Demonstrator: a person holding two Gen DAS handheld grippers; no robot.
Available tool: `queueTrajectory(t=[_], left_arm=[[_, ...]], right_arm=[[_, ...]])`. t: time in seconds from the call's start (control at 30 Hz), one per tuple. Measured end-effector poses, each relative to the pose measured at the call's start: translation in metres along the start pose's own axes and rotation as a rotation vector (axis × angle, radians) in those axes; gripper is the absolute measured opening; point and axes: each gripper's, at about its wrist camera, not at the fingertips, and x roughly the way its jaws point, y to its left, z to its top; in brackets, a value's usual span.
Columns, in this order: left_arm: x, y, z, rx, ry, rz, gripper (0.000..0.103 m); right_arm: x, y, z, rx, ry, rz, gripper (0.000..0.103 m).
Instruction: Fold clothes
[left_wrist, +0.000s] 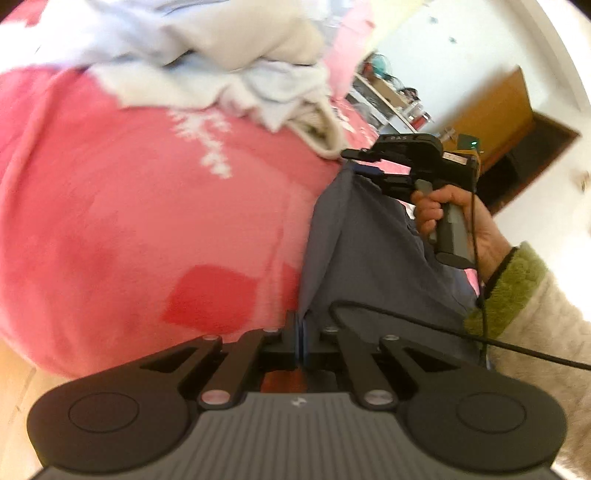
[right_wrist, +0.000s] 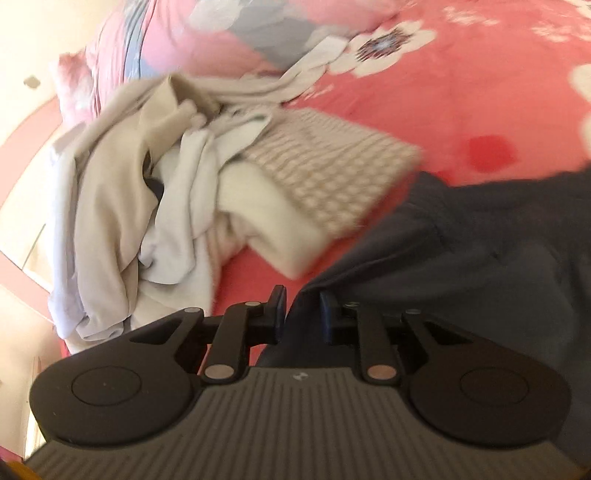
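A dark blue-grey garment (left_wrist: 369, 251) hangs stretched between my two grippers above the pink bed cover (left_wrist: 129, 221). My left gripper (left_wrist: 300, 332) is shut on one edge of it. My right gripper (left_wrist: 364, 166) shows in the left wrist view, holding the far corner of the garment. In the right wrist view my right gripper (right_wrist: 302, 314) has its jaws partly apart, with the edge of the dark garment (right_wrist: 461, 251) between them.
A heap of pale clothes (right_wrist: 129, 206) and a folded beige knit piece (right_wrist: 325, 173) lie on the floral pink bed cover (right_wrist: 461, 85). The heap also shows in the left wrist view (left_wrist: 221, 55). A shelf (left_wrist: 391, 96) and a wooden door (left_wrist: 491, 114) stand beyond the bed.
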Motion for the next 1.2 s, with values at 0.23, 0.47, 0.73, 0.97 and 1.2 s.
queueTrajectory(t=[0.23,0.47,0.73,0.97,1.2], left_arm=[[-0.008,0.006,0.003,-0.052,-0.013,-0.062,0.034],[-0.010,0.001,-0.001,-0.002,0.007,-0.063,0.041],[-0.019,0.005,0.000,0.007,0.024,0.072,0.014],[-0.056,-0.022,0.004,0.151,-0.104,0.295,0.034],[-0.039,-0.095,0.003,0.326,-0.093,0.204,0.052]], right_arm=[[0.010,0.001,0.010,0.092,0.002,0.102,0.039],[-0.138,-0.035,0.006,0.144,-0.097,0.240,0.041],[-0.326,-0.105,-0.080,0.202,-0.284,0.143,0.041],[-0.384,-0.174,-0.179,0.359,-0.405,-0.055,0.041],[-0.404,-0.212,-0.256,0.463,-0.491,-0.210,0.042]])
